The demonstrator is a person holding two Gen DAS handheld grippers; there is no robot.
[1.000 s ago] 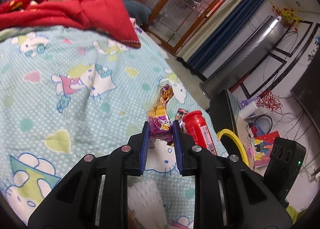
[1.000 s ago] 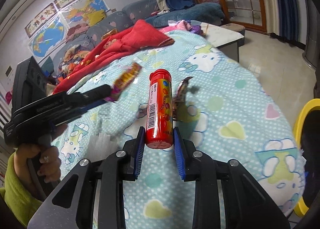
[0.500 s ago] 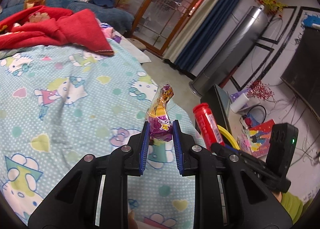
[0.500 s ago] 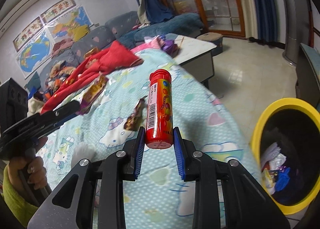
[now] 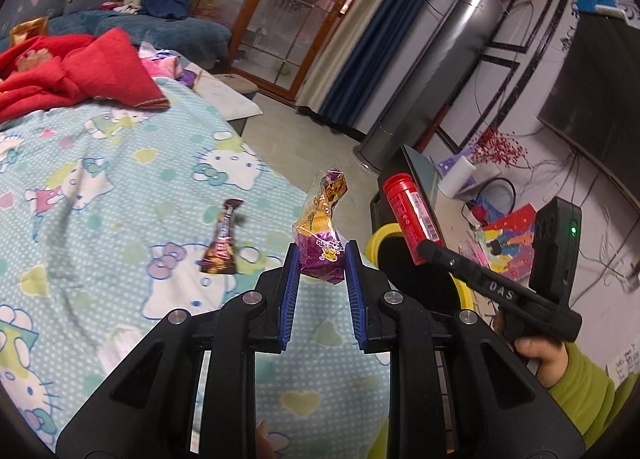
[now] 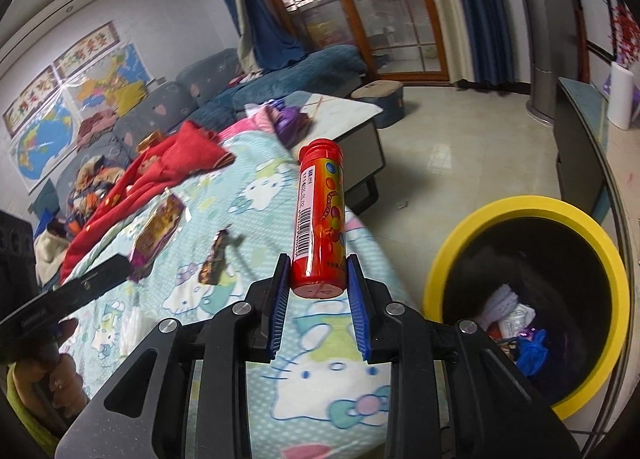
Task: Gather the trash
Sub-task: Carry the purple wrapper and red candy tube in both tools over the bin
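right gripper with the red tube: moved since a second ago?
Yes. The right gripper, shut on the red candy tube, has swung from over the bed toward the yellow-rimmed trash bin, now largely in its view.

We've got a purple and gold snack wrapper point(image 5: 320, 235) standing crumpled and upright, pinched at its lower end, up off the bedding. To its right, our red candy tube point(image 6: 319, 219) with barcode and cap on top, held by its base, tilts slightly. A brown wrapper point(image 5: 221, 247) lies flat on the cartoon bedspread, to the left. At far right, the yellow-rimmed black bin point(image 6: 472, 235) sits on the floor, rubbish inside.
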